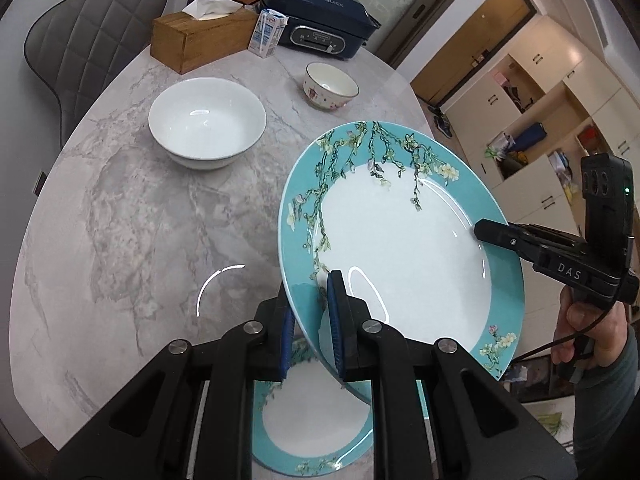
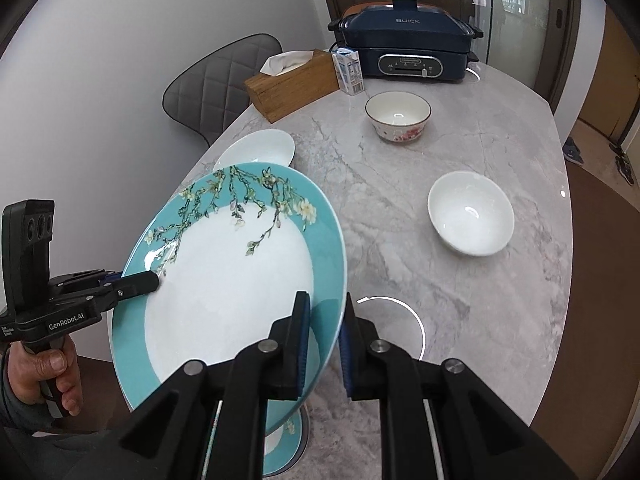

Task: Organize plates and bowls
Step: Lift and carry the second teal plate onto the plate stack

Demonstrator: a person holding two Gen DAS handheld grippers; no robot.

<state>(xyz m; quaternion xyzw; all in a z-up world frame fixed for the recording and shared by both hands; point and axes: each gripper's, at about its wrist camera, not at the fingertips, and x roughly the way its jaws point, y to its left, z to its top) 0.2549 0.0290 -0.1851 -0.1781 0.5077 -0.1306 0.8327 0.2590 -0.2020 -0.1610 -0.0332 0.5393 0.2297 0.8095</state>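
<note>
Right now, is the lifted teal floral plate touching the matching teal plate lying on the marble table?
Cannot tell. In the left wrist view the lifted plate hangs tilted above the lower plate, but the left gripper hides its bottom edge.

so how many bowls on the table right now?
3. A large white bowl on the chair side, a floral bowl near the cooker, and a small white bowl on the open side. The held plate may hide others.

Far end of the marble worktop (image 2: pixel 460 280)

A wooden tissue box (image 1: pixel 200 38) stands beside a small milk carton (image 1: pixel 267 34) and a navy electric cooker (image 2: pixel 404 50); a grey quilted chair (image 1: pixel 92 44) sits behind.
</note>
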